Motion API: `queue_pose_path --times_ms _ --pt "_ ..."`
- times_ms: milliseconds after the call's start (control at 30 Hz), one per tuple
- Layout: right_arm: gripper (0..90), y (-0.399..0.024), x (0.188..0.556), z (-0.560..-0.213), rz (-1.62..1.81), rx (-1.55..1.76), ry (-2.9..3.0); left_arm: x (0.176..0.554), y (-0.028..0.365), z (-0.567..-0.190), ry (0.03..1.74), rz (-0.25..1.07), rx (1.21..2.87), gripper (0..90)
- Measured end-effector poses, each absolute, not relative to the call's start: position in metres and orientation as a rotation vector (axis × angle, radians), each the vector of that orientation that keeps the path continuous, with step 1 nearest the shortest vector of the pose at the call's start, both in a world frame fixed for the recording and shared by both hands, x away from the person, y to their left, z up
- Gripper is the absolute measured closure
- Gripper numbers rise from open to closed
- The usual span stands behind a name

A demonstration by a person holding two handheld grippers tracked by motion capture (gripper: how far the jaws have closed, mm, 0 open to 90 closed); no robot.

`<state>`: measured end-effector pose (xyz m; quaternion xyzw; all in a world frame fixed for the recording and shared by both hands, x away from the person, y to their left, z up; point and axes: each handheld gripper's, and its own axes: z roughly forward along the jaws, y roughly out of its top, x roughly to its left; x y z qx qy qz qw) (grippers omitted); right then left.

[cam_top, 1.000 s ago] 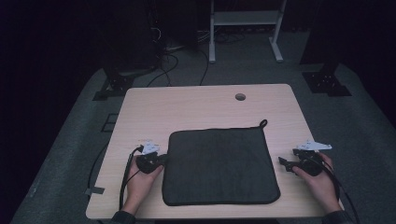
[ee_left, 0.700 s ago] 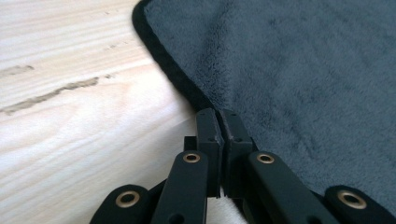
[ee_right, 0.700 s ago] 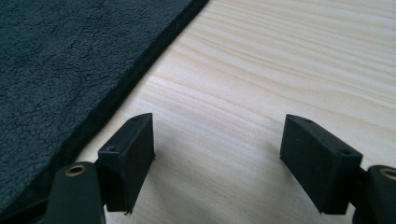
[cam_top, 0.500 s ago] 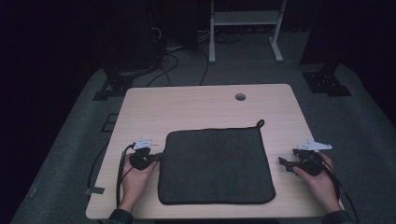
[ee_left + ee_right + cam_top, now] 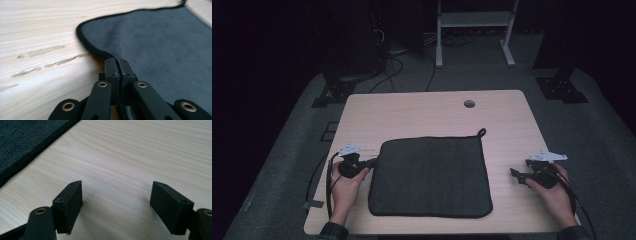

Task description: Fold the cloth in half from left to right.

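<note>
A dark grey square cloth (image 5: 432, 175) with a black hem and a corner loop (image 5: 481, 132) lies flat on the pale wooden table (image 5: 412, 115). My left gripper (image 5: 373, 162) is at the cloth's left edge. In the left gripper view the gripper (image 5: 117, 62) is shut on the hem, and the cloth (image 5: 162, 37) puckers where the jaws pinch it. My right gripper (image 5: 518, 170) rests on bare wood to the right of the cloth, apart from it. In the right gripper view the gripper (image 5: 117, 192) stands open with nothing between its jaws, and the cloth (image 5: 22, 140) lies at upper left.
A round cable hole (image 5: 469, 103) sits near the table's far edge. Beyond the table are a white frame (image 5: 472, 20) and cables on the dark floor (image 5: 397, 60). Bare wood surrounds the cloth on all sides.
My left gripper has moved left with the cloth's edge in it, dragging the whole cloth left across the table. The right gripper has stayed where it was.
</note>
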<state>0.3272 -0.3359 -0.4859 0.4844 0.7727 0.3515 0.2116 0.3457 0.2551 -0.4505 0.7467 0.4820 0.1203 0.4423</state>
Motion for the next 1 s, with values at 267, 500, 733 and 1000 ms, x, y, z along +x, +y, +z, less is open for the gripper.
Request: queue_pose_path --times_ms 267,500,733,1000 --pt "24.9 -0.336 0.327 -0.486 0.977 1.346 2.147 0.348 0.243 -0.443 1.11 0.221 1.794 87.6" --pt "24.9 -0.336 0.327 -0.486 0.977 1.348 2.147 0.353 0.227 -0.44 1.064 0.175 1.775 87.5" --pt "24.9 -0.336 0.327 -0.486 0.979 1.342 2.15 0.359 0.204 -0.438 1.011 0.155 1.803 87.6" --pt "24.9 -0.336 0.327 -0.486 0.98 1.341 2.152 0.367 0.17 -0.439 0.953 0.1 1.835 87.7"
